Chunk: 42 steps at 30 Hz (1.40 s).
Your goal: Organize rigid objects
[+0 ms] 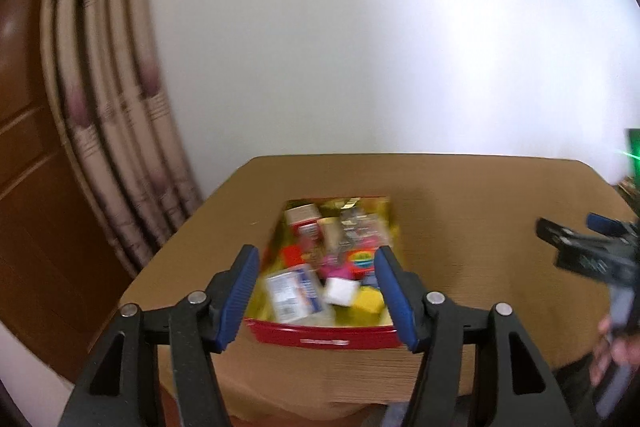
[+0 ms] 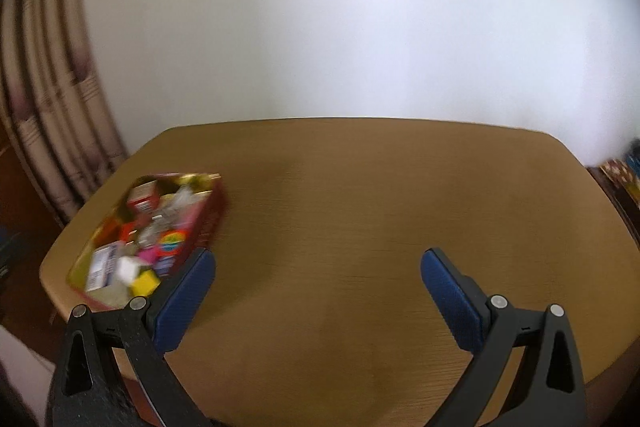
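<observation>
A red box with a gold lining stands on the tan table, crammed with several small items, among them a yellow cube, a white cube and a white-and-blue packet. My left gripper hovers open above the box's near end, nothing between its blue pads. In the right wrist view the red box lies at the left, blurred. The right gripper is wide open over bare table, beside the box's right wall. From the left wrist, the right gripper shows at the far right.
A striped curtain and a brown wooden door stand left of the table, with a white wall behind. A hand holds the right gripper. Dark clutter sits past the table's right corner.
</observation>
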Tool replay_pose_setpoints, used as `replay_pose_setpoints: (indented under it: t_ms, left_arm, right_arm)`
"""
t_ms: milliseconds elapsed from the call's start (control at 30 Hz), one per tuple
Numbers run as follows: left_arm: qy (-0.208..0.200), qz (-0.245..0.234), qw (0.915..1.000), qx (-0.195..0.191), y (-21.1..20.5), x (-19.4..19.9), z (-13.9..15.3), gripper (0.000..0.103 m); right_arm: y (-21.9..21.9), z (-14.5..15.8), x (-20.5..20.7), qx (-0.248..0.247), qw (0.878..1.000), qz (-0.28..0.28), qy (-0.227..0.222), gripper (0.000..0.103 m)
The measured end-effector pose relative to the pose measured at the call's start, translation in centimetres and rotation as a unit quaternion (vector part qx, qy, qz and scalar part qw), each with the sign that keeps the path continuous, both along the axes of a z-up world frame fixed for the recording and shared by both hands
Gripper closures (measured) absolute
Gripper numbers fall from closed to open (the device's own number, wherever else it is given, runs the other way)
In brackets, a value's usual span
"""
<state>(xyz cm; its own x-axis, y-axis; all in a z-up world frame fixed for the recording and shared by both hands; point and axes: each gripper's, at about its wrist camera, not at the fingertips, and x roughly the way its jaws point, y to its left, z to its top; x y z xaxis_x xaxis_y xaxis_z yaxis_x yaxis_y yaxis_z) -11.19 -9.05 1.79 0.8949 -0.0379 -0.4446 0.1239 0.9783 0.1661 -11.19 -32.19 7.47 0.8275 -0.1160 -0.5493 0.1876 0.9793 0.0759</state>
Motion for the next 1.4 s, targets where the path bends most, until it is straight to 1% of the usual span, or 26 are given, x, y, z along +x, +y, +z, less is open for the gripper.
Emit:
replay_pose_setpoints:
  t_ms: [33, 100, 200, 267, 333, 400, 467, 600, 733, 800, 900, 933, 1067, 1200, 1233, 1333, 1367, 1400]
  left_arm:
    - [0.004, -0.015, 0.9999, 0.005, -1.0, -0.1, 0.1, 0.039]
    - [0.018, -0.046, 0.9987, 0.011, -3.3, 0.3, 0.4, 0.039]
    - [0.046, -0.097, 0.9942, 0.000, -7.6, 2.1, 0.7, 0.039]
    - [0.066, -0.111, 0.9916, -0.006, -10.2, 3.7, 0.2, 0.039]
    - [0.082, -0.122, 0.9891, -0.007, -13.1, 5.8, -0.8, 0.039]
    - [0.090, -0.123, 0.9883, 0.003, -15.9, 7.8, -2.2, 0.039]
    - [0.102, -0.128, 0.9865, 0.010, -18.4, 9.8, -3.8, 0.039]
    - [0.123, -0.125, 0.9837, 0.039, -22.7, 13.7, -7.5, 0.039]
    - [0.147, -0.110, 0.9824, 0.037, -24.4, 16.9, -9.7, 0.039]
    - [0.162, -0.103, 0.9810, 0.029, -24.9, 18.7, -10.5, 0.039]
    - [0.188, -0.093, 0.9774, 0.030, -25.9, 20.8, -11.8, 0.039]
    - [0.190, -0.089, 0.9773, 0.028, -26.1, 21.4, -12.1, 0.039]
    - [0.193, -0.081, 0.9774, 0.030, -27.0, 22.9, -13.0, 0.039]
    - [0.217, -0.079, 0.9726, 0.026, -27.8, 23.6, -14.3, 0.039]
    - [0.211, -0.076, 0.9743, 0.018, -27.8, 23.7, -14.3, 0.039]
    - [0.210, -0.076, 0.9746, 0.016, -28.0, 24.2, -14.3, 0.038]
    - [0.209, -0.074, 0.9750, 0.015, -28.0, 24.2, -14.3, 0.036]
    - [0.207, -0.067, 0.9761, 0.014, -28.4, 24.2, -14.2, 0.028]
  right_arm:
    - [-1.5, -0.2, 0.0, 0.007, 1.000, -0.016, 0.004, 0.000]
    - [-3.4, -0.5, 0.4, 0.013, 0.999, -0.027, 0.014, 0.000]
    - [-6.2, -1.0, 1.4, 0.015, 0.998, -0.043, 0.032, 0.000]
    - [-8.2, -1.4, 2.2, 0.015, 0.997, -0.056, 0.044, 0.000]
    - [-10.1, -1.9, 3.1, 0.027, 0.996, -0.066, 0.052, 0.000]
    - [-12.4, -2.9, 4.2, 0.050, 0.993, -0.080, 0.065, 0.000]
    - [-14.1, -3.7, 5.2, 0.063, 0.991, -0.085, 0.076, 0.000]
    - [-17.0, -5.4, 7.4, 0.057, 0.989, -0.100, 0.095, 0.000]
    - [-19.5, -7.0, 9.7, 0.064, 0.986, -0.108, 0.113, 0.000]
    - [-20.1, -7.4, 10.6, 0.059, 0.984, -0.116, 0.119, 0.000]
    - [-20.5, -8.4, 12.4, 0.040, 0.983, -0.120, 0.131, 0.000]
    - [-20.7, -8.7, 12.9, 0.036, 0.982, -0.123, 0.138, 0.000]
    - [-21.7, -10.0, 14.4, 0.065, 0.978, -0.124, 0.158, 0.000]
    - [-21.4, -10.4, 15.3, 0.040, 0.975, -0.129, 0.177, 0.000]
    - [-21.0, -10.4, 15.4, 0.027, 0.975, -0.130, 0.180, 0.000]
    - [-20.7, -10.5, 15.4, 0.026, 0.974, -0.135, 0.177, 0.000]
    - [-20.6, -10.6, 15.4, 0.025, 0.974, -0.140, 0.176, 0.000]
    - [-20.4, -10.7, 15.7, 0.022, 0.974, -0.143, 0.176, 0.000]
